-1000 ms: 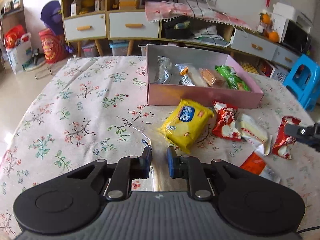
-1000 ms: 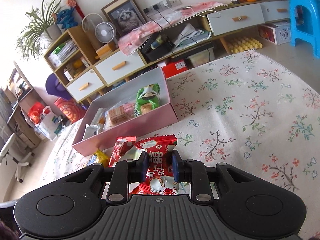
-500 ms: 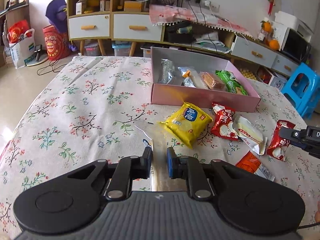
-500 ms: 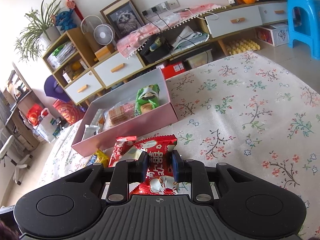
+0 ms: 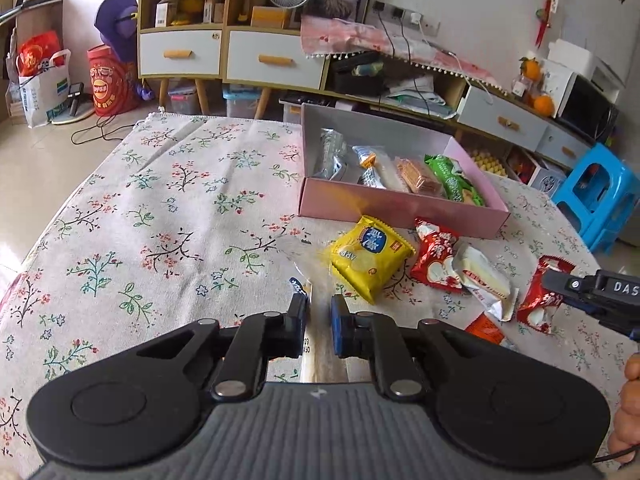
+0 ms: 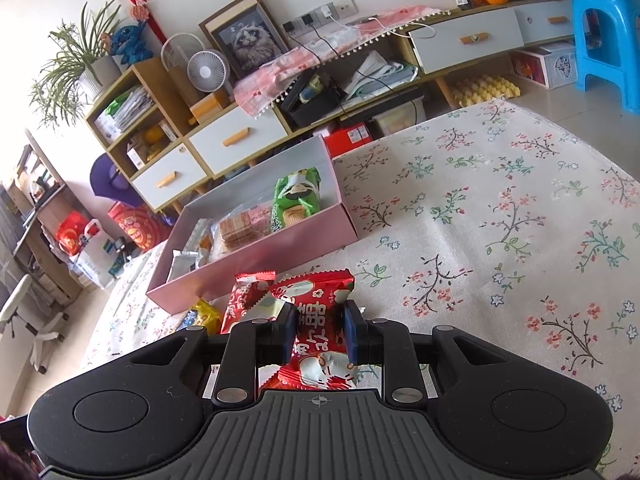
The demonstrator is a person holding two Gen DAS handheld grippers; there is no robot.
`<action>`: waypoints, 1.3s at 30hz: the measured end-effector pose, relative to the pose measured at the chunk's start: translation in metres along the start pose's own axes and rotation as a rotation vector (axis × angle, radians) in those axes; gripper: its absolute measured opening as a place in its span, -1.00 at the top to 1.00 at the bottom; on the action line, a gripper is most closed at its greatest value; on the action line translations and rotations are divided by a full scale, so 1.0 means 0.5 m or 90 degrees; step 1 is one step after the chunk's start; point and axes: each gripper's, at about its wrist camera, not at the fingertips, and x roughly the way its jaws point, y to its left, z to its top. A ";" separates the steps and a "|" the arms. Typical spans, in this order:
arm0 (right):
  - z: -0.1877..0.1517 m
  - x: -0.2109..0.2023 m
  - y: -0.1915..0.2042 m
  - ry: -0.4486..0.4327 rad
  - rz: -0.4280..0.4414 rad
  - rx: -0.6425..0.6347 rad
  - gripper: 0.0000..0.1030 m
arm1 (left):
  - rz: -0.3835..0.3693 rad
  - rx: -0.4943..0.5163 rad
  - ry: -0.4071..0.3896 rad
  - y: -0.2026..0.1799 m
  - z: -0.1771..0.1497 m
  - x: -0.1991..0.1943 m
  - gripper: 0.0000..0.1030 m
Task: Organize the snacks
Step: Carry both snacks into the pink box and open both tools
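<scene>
Against the view from a second ago, our left wrist camera sits higher and further back, so more of the flowered surface [image 5: 160, 208] and the floor beyond its edge shows, and the pink box [image 5: 396, 206] appears further off; the snacks themselves lie where they did. The left hand-held gripper [image 5: 319, 320] has drawn its jaws closer, and they are pinched on a thin clear-and-silver packet [image 5: 316, 344] that runs up between the pads, its printed corner poking out just above the left pad. The right view is unchanged: the right hand-held gripper [image 6: 318, 330] is clamped on a red snack packet [image 6: 316, 344], which fills the gap between the pads and spreads out above and below them. From the left camera we see that same red packet at the far right, gripped by the black fingertip of the other tool. Loose on the surface between the two tools lie a yellow packet [image 5: 370, 256], a second red packet [image 5: 434, 256], a white bar [image 5: 482, 276] overlapping it, and an orange wrapper [image 5: 484, 328] nearest us. The pink box stands just behind them, holding a green packet [image 5: 454, 180], wafers and a few pale wrapped pieces.
</scene>
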 end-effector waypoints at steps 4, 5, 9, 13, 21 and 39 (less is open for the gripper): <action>0.004 -0.003 -0.003 -0.002 0.001 -0.003 0.55 | -0.010 -0.009 -0.007 0.005 0.012 -0.012 0.79; 0.006 -0.004 -0.006 -0.003 0.000 -0.002 0.55 | -0.013 -0.013 -0.007 0.006 0.016 -0.013 0.79; 0.018 -0.011 -0.026 -0.007 -0.007 0.016 0.55 | -0.019 -0.018 -0.008 0.004 0.033 -0.008 0.80; 0.027 -0.015 -0.037 -0.009 -0.010 0.021 0.55 | -0.034 -0.010 -0.015 -0.009 0.048 -0.010 0.83; 0.036 -0.015 -0.029 -0.016 0.000 0.011 0.55 | -0.048 -0.004 -0.024 -0.019 0.070 -0.006 0.84; 0.205 0.142 0.081 0.028 0.122 -0.076 0.55 | -0.078 0.093 -0.042 -0.072 0.236 0.127 0.84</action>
